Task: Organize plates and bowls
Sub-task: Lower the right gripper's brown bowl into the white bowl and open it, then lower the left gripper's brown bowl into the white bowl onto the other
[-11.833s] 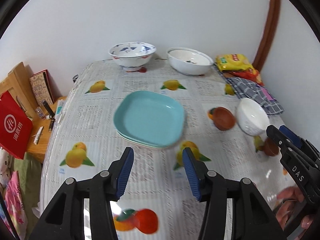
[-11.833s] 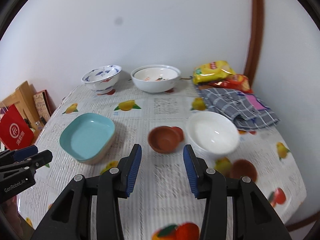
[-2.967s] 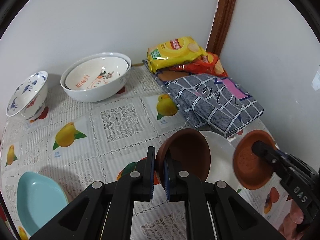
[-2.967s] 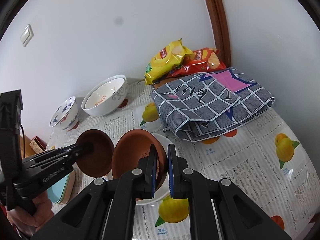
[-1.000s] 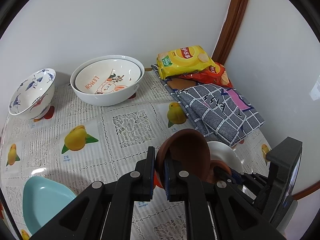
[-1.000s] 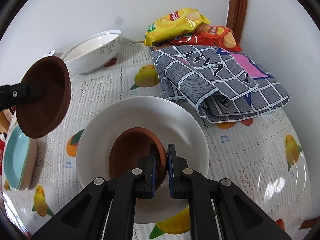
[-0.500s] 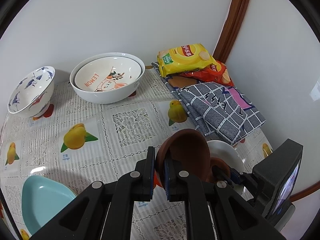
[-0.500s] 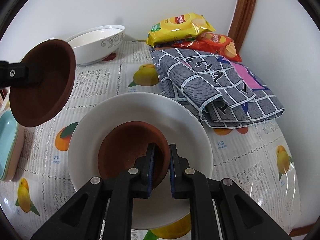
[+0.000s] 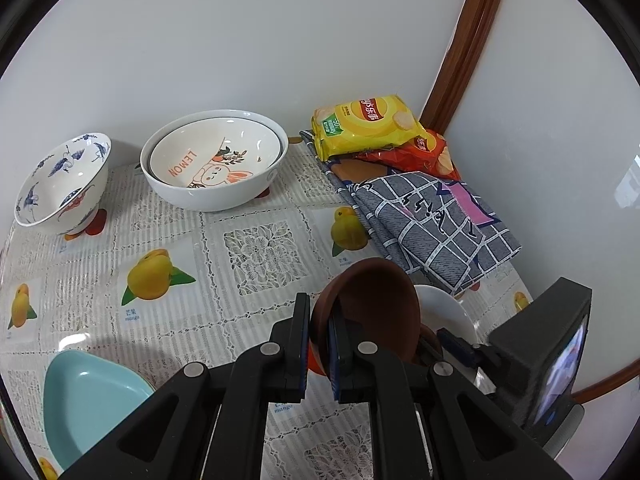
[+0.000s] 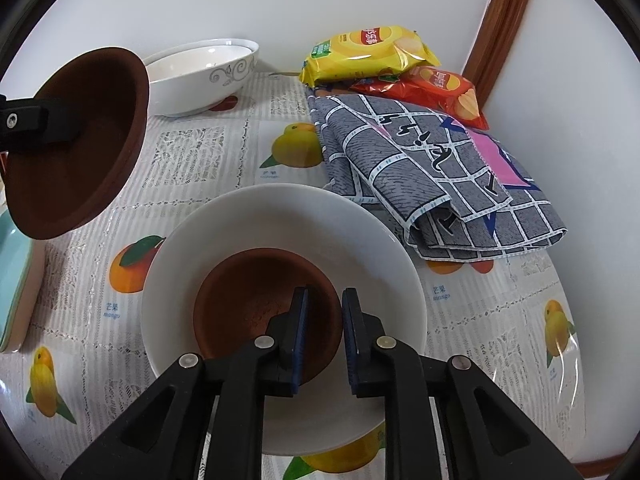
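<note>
Right wrist view is showing the right hand-held gripper (image 10: 324,320) spreading off the brown dish (image 10: 256,308), nesting in the white bowl (image 10: 360,232), while the left hand-held gripper (image 9: 318,344) is pinching a second brown dish (image 9: 372,304) aloft, waiting to stack.

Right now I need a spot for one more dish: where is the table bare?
The widest bare patch lies between the lemon bowl, the teal plate and the checked cloth. Another runs in front of the cloth, right of the white bowl. The back right corner is crowded with cloth and snack bags.
</note>
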`<state>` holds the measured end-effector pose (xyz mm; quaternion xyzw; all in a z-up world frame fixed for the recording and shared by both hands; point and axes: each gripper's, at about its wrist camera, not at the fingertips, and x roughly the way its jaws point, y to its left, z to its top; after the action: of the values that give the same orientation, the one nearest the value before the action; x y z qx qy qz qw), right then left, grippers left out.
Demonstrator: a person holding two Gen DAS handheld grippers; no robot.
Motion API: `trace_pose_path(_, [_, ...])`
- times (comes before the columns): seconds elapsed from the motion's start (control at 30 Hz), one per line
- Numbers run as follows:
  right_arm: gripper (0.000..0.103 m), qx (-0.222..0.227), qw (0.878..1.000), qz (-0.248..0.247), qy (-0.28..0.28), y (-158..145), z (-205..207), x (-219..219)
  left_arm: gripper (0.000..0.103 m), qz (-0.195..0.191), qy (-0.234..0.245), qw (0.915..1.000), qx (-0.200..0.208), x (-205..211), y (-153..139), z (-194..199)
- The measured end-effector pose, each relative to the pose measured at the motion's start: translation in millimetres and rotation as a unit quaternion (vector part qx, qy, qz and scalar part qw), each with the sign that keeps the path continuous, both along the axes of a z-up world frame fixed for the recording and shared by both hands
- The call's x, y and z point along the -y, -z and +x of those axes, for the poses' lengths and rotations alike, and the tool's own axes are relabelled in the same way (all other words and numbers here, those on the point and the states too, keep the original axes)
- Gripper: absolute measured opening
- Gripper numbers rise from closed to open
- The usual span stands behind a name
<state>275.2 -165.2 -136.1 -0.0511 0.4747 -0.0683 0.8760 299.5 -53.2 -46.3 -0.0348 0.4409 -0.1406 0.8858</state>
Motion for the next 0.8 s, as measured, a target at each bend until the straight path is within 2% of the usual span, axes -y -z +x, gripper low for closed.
trace_pose_path(0.07, [0.032, 0.006, 1.000, 0.012, -0.001, -4, -3, 2, 0.008, -0.001, 0.002, 1.0000, -0.001, 0, 0, 0])
trace_pose_path(0.17, [0.032, 0.026, 0.999, 0.048, -0.005, -17, -10, 9, 0.008, -0.005, 0.007, 1.0000, -0.003, 2, 0, -1])
trace_pose_path(0.3, [0.035, 0.068, 0.997, 0.044, 0.006, -41, -25, 26, 0.008, -0.006, 0.013, 0.9999, -0.006, 8, 3, -1])
trace_pose_path(0.37, [0.043, 0.088, 0.995, 0.043, 0.024, -51, -32, 38, 0.008, -0.009, 0.020, 0.9997, -0.007, 13, 3, -2])
trace_pose_path(0.47, [0.043, 0.113, 0.990, 0.060, 0.067, -64, -40, 64, 0.008, -0.009, 0.027, 0.9996, -0.003, 21, 4, -4])
trace_pose_path(0.6, [0.043, 0.129, 0.979, 0.109, 0.111, -65, -47, 96, 0.008, -0.016, 0.046, 0.9988, -0.004, 37, 9, -8])
trace_pose_path(0.8, [0.043, 0.128, 0.979, 0.103, 0.123, -61, -48, 106, 0.008, 0.002, 0.064, 0.9978, -0.014, 58, 23, -13])
